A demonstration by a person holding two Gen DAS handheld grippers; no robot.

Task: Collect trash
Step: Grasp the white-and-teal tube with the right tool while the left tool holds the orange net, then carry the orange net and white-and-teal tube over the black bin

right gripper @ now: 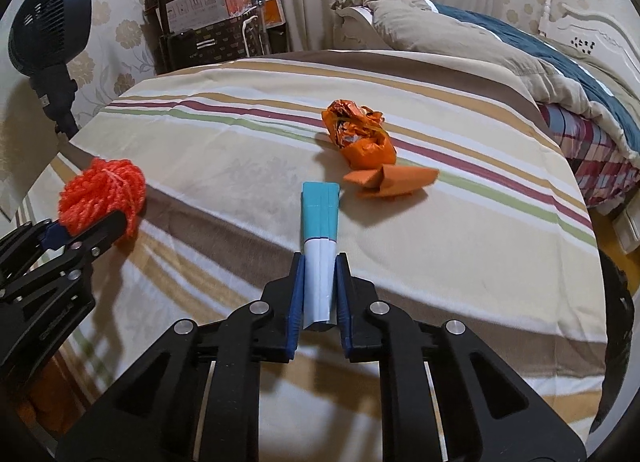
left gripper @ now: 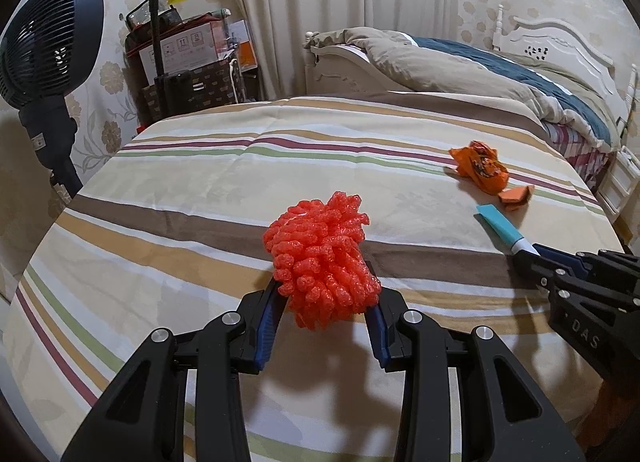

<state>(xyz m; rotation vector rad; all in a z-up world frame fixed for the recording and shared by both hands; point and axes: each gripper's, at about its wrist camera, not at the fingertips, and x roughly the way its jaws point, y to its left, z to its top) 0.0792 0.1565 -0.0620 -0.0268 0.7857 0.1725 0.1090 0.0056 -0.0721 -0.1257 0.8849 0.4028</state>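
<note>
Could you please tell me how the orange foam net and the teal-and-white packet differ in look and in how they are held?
The orange foam net is a bulky, knobbly wad; the teal-and-white packet is slim, flat and smooth. The net bulges past the left claw, whose jaws stand apart around it; the packet sits between the right claw's nearly closed jaws. Both are gripped above the striped bedsheet.

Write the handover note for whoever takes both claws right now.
Left claw: shut on the red foam net, held over the bed.
Right claw: shut on the teal-and-white tube.
Still on the bed: crumpled orange wrapper and folded orange paper, close together beyond the tube.
Done: two pieces gripped.
Left: bin both, then collect the wrapper and the paper. No bin in view.
</note>
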